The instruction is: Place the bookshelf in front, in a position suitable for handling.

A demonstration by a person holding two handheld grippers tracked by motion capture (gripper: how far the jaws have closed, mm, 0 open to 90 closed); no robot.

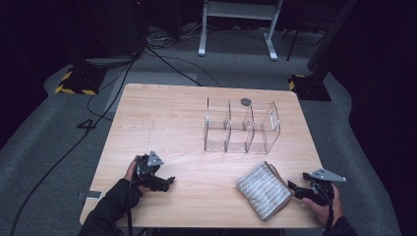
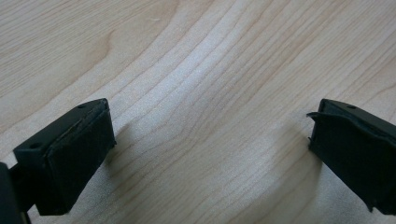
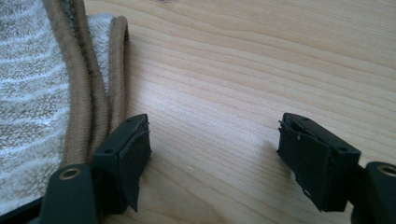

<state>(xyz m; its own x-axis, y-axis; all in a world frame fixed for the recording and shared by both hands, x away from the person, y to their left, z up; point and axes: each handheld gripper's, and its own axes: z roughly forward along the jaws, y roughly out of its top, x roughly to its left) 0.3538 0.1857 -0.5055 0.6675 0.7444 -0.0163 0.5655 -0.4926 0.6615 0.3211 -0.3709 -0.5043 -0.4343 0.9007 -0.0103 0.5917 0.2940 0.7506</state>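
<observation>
You held the right gripper just beside the striped pouch, jaws open and empty, ready to grasp; the left gripper, jaws open, rested on the counter well apart.

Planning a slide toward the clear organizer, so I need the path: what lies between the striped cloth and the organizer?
Bare wood. In the high view the table shows nothing between the striped cloth and the clear organizer.

- Bare tabletop across left and near centre: free passage.
- Clear acrylic organizer blocks far centre-right.
- Striped pouch obstructs near right.
</observation>
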